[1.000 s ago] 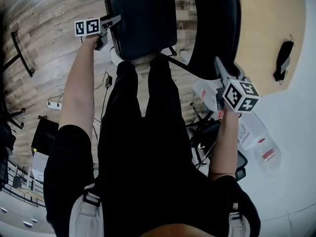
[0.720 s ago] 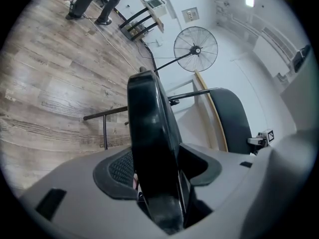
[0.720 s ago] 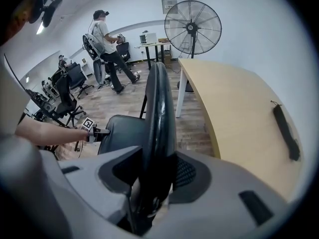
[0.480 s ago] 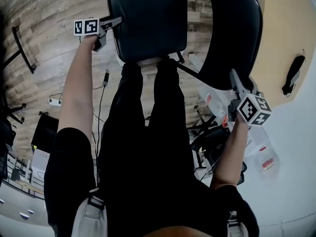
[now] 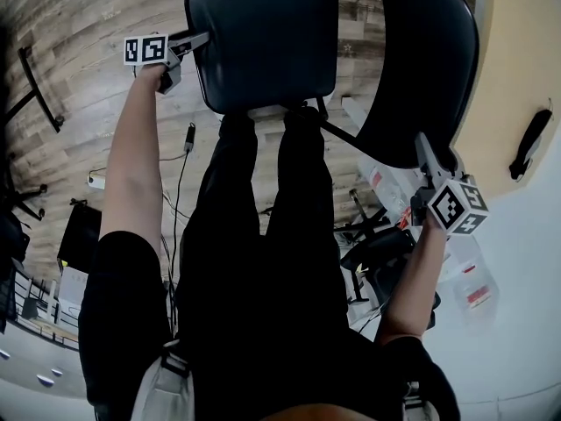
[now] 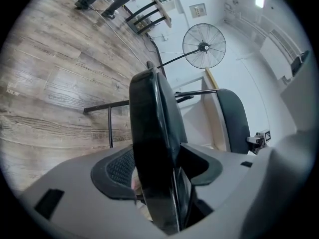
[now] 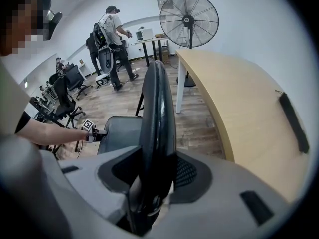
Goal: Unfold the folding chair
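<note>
Head view: my left tool (image 5: 200, 39) is at the side edge of the seat (image 5: 263, 38), my right tool (image 5: 427, 152) at the backrest (image 5: 429, 60) rim — one on each half, to swing them apart. Left gripper view: the seat edge stands between my jaws, which are opening. Right gripper view: the backrest rim runs between jaws likewise opening — the seat lies level, so I judge I'm letting go.

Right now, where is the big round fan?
In the right gripper view the fan stands at top centre, beside the far end of the wooden table, behind the chair's backrest.
</note>
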Tool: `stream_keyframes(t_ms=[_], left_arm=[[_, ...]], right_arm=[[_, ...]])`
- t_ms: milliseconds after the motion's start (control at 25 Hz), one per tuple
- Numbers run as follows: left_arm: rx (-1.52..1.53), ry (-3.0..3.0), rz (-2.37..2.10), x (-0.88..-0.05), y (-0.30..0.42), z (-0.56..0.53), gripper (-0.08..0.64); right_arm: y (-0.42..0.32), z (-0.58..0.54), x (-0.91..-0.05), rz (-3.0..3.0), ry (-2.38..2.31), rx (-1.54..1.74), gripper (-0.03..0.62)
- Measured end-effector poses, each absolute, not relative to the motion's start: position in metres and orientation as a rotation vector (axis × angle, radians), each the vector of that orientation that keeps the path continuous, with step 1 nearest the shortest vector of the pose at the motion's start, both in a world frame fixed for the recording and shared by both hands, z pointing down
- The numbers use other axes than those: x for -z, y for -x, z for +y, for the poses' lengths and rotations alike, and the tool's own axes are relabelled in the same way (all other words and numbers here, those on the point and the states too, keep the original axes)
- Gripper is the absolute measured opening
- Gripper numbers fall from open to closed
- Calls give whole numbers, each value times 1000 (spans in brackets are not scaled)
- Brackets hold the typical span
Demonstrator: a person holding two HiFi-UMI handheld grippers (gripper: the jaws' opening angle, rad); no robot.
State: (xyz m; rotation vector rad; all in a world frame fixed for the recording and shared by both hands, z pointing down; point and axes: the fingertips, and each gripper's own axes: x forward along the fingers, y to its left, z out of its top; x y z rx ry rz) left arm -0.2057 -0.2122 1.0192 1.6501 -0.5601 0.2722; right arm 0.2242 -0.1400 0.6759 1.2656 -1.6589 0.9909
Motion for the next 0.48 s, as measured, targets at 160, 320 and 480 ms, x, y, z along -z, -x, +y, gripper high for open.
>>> stream_keyframes(t_ms=[160, 320, 480], left_arm=[[-283, -1627, -574, -1036, 218, -208, 267], [-291, -1605, -574, -1053, 230, -210, 270], [-296, -1598, -568, -1062, 231, -210, 275]], right_arm=[[-222, -139, -687, -1644, -1258, -1003, 158], [-215, -142, -697, -1635, -1254, -1014, 160], [-216, -140, -703, -1633, -1255, -1028, 160]])
